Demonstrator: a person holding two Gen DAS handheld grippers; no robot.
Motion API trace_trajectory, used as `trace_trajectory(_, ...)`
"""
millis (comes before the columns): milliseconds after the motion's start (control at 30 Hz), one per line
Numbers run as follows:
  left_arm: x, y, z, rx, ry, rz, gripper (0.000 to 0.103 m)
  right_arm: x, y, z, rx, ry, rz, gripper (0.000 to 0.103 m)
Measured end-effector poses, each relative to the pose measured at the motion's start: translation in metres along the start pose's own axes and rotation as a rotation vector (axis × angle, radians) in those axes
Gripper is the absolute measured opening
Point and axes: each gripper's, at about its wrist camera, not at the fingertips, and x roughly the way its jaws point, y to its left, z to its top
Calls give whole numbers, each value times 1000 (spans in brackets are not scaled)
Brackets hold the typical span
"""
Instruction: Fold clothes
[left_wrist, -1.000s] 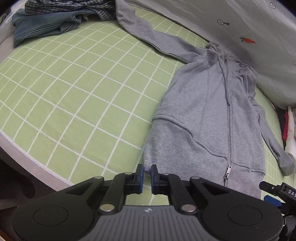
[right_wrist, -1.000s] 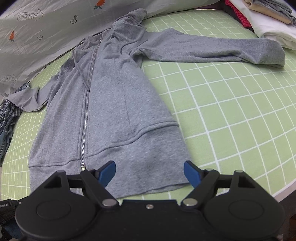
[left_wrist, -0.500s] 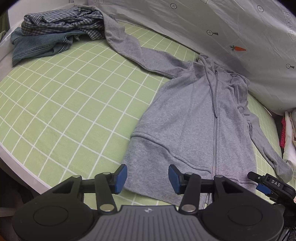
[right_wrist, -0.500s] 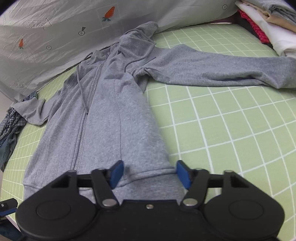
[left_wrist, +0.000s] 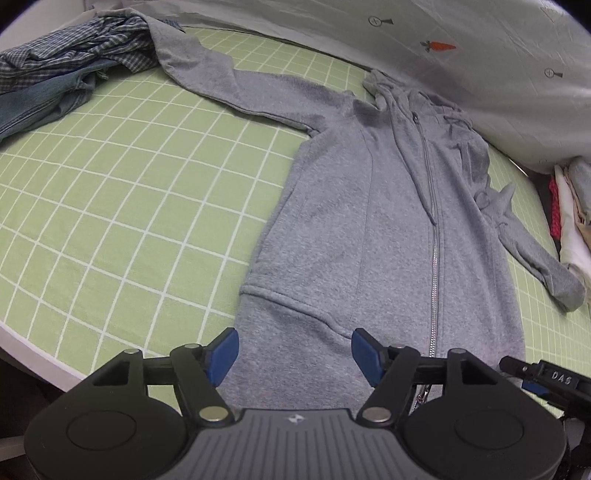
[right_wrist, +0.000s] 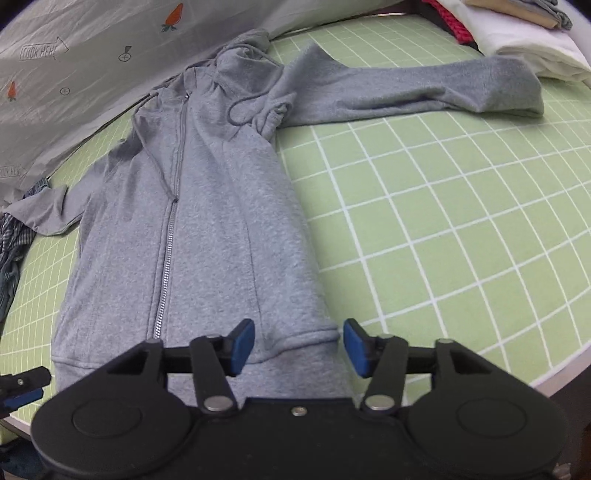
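Grey hoodie (left_wrist: 369, 229) lying flat, zipped, sleeves spread on green checked bed sheet (left_wrist: 129, 184). Left gripper (left_wrist: 294, 352), pinched shut a second ago, and right gripper (right_wrist: 298, 347) both opening over the hem, clamping nothing. Smoothing apparently finished; folding still ahead.

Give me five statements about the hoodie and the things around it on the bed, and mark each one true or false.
1. The grey hoodie lies zipped, front up. True.
2. Both sleeves are folded across its chest. False: both are spread outward.
3. The sheet is green with a white grid. True.
4. The left gripper pinches the hem. False: its jaws are opening and its pads are clear of the cloth.
5. A checked shirt is crumpled beside one cuff. True.
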Motion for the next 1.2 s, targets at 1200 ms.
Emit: trace_trajectory(1200, 10, -219, 113, 84, -326, -52, 101, -1, -249, 185, 396, -311, -106, 103)
